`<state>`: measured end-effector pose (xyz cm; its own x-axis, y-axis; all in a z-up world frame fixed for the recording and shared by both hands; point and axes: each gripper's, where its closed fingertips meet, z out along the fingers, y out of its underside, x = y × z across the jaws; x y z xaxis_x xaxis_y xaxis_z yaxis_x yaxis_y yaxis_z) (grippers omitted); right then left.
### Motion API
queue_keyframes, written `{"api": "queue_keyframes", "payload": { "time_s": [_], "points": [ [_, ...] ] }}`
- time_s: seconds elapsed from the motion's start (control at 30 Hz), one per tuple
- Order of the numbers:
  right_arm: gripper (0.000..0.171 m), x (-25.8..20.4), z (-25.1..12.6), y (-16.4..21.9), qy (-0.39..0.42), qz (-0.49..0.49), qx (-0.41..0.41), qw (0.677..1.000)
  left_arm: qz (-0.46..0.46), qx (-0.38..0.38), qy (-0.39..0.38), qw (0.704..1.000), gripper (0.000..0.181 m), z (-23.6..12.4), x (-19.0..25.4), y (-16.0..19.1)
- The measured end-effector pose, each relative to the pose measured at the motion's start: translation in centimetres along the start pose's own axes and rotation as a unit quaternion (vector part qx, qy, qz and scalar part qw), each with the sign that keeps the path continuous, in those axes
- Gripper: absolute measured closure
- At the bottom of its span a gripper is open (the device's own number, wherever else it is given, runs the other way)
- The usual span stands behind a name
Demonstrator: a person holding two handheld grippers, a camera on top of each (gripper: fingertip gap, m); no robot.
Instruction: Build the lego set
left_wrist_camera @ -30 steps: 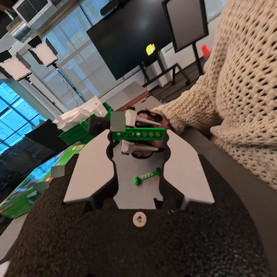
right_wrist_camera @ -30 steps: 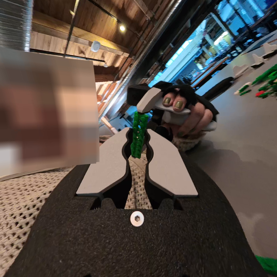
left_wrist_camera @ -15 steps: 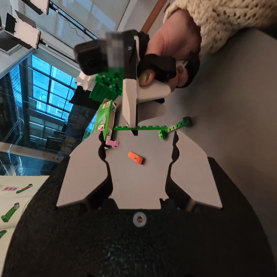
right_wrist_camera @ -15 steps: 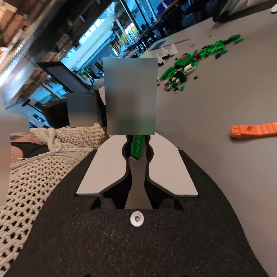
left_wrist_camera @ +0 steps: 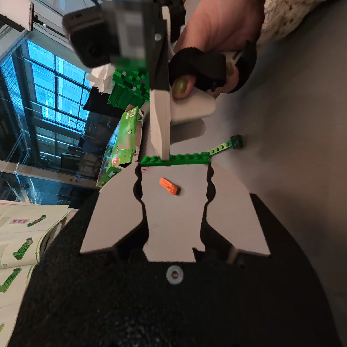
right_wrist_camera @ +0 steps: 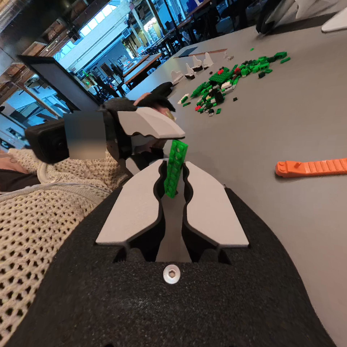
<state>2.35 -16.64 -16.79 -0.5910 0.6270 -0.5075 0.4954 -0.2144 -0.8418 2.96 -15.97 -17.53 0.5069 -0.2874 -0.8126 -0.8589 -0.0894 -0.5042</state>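
One long green studded plate sits clamped between your right gripper fingers, which are drawn in narrow on it; in the right wrist view it stands nearly upright, its far end just under the grey finger of your left gripper. In the left wrist view the same plate runs crosswise at the tips of your left gripper's fingers, which are spread wide, one tip at each end of it; whether they touch the plate you cannot tell from here. Your right gripper's fingers come down onto the plate from the far side, gripped by your hand in a black strap.

Just beyond the plate's right end a lighter green thin strip with a dark green brick at its tip lies flat on the smooth grey table. Nearer, between your left fingers, lies a ridged orange wedge-shaped brick separator. To the left stand a green cardboard set box bearing printed lettering and, nearer, an open instruction booklet with pictured green parts. Far off on the right wrist view's table is a loose pile of green, white, black and red bricks. A cream open-knit sweater sleeve fills that view's left.
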Motion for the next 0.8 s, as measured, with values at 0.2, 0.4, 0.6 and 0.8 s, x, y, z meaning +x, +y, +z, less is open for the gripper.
{"api": "queue_keyframes", "payload": {
  "time_s": [0.2, 0.4, 0.6, 0.8],
  "points": [
    [0.147, 4.0, -4.8, 0.3, 0.142, -0.164, -0.069, 0.974, -0.085, 0.057, 0.018, 0.995, 0.181, -1.1, -0.8, 0.5],
    [0.152, 7.1, -4.6, 0.1, 0.19, -0.145, -0.023, 0.971, -0.148, 0.035, 0.038, 0.988, 0.164, 0.0, -0.6, 2.4],
    [0.153, 6.8, -4.3, -0.8, 0.188, -0.156, -0.001, 0.97, -0.16, 0.029, 0.046, 0.986, 0.162, 0.6, -0.2, 2.9],
    [0.154, 7.1, -4.1, 0.1, 0.205, -0.181, -0.019, 0.962, -0.165, 0.029, 0.055, 0.984, 0.16, 1.0, 0.2, 2.9]
  ]
}}
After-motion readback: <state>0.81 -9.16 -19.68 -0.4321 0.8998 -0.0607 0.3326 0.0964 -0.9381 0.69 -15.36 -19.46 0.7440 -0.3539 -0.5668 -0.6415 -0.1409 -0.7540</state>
